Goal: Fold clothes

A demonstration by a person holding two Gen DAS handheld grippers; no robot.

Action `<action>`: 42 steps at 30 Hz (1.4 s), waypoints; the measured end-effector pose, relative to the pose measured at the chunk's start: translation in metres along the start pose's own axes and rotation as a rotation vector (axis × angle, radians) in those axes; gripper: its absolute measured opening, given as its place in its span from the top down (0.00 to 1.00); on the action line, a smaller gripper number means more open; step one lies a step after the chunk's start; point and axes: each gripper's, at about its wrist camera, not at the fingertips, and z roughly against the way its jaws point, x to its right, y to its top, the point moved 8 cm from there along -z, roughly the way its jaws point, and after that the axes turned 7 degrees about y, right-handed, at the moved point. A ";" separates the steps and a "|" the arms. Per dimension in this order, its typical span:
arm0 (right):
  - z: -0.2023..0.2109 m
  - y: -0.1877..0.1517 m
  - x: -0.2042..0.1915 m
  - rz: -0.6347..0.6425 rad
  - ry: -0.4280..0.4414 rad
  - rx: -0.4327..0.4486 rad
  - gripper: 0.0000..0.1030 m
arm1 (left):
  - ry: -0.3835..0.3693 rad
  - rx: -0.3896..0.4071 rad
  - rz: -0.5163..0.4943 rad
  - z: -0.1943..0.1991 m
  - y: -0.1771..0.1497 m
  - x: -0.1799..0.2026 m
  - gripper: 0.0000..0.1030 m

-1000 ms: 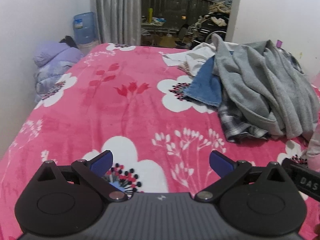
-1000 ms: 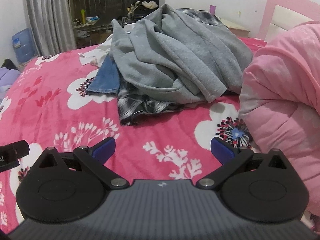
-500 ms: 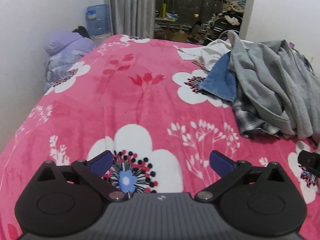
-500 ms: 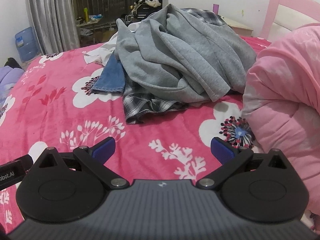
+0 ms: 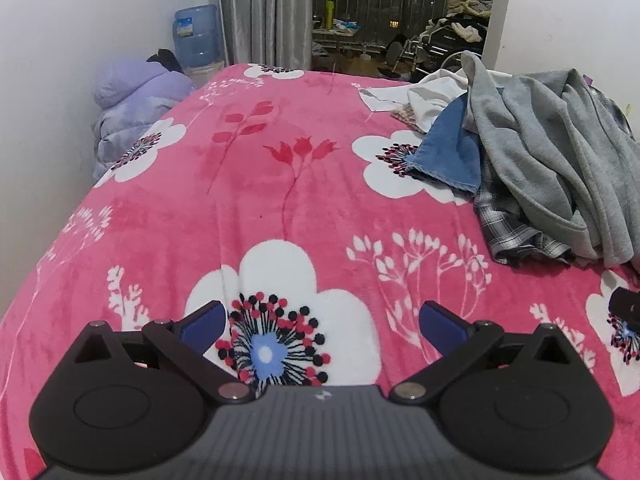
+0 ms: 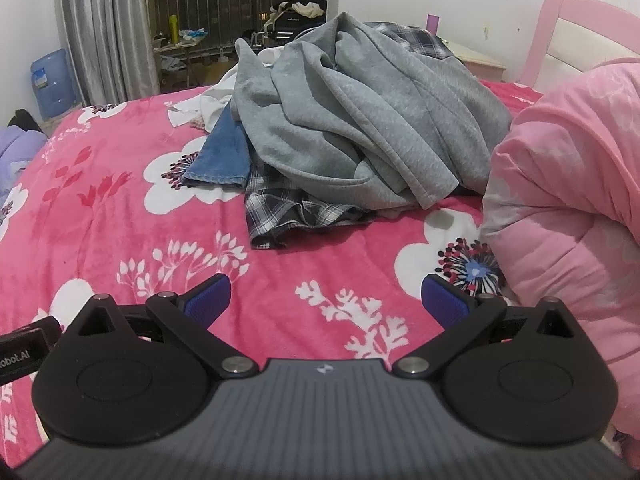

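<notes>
- The blanket (image 5: 248, 200) lies bare and flat ahead of the left gripper (image 5: 322, 322), whose jaws are spread wide with nothing between them.
- A clothes pile (image 6: 360, 120) rises ahead of the right gripper (image 6: 326, 296).
- A pink quilt (image 6: 568, 184) walls off the right, touching the pile.

A pile of clothes (image 6: 360, 120) lies on the bed (image 6: 120, 208), toward its right side. A folded quilt (image 6: 568, 184) sits just right of the pile, touching it. A water bottle (image 5: 196, 36) and a bundled jacket (image 5: 136, 108) stand beyond the bed's far left corner, beside the curtain (image 5: 264, 12).
</notes>
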 end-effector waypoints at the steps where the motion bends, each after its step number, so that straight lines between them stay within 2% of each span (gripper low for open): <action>1: 0.000 -0.001 0.000 0.001 -0.001 -0.001 0.01 | 0.000 -0.001 0.000 0.000 0.000 0.000 0.00; 15: -0.003 -0.004 0.009 -0.001 -0.019 0.013 0.01 | -0.007 0.016 -0.052 -0.005 -0.004 0.012 0.00; 18: -0.007 -0.003 0.015 -0.001 -0.026 0.020 0.01 | -0.023 0.037 -0.089 -0.007 0.001 0.021 0.00; 22: -0.009 0.010 0.025 -0.012 -0.007 0.078 0.01 | -0.062 0.075 -0.157 -0.010 0.019 0.041 0.00; 24: -0.010 0.023 0.032 0.003 0.022 0.128 0.01 | -0.099 0.103 -0.196 -0.012 0.033 0.055 0.00; 30: -0.030 0.103 0.062 0.159 -0.009 0.298 0.01 | -0.208 0.200 -0.257 -0.034 0.098 0.117 0.00; 33: -0.055 0.150 0.079 0.235 -0.053 0.386 0.01 | -0.289 0.230 -0.305 -0.050 0.135 0.161 0.04; 37: -0.103 0.202 0.100 0.319 -0.095 0.436 0.01 | -0.373 0.287 -0.326 -0.068 0.183 0.226 0.06; 40: -0.150 0.231 0.112 0.344 -0.065 0.397 0.02 | -0.455 0.253 -0.320 -0.088 0.210 0.277 0.17; 42: -0.177 0.238 0.116 0.387 -0.064 0.368 0.03 | -0.498 0.206 -0.324 -0.104 0.223 0.310 0.36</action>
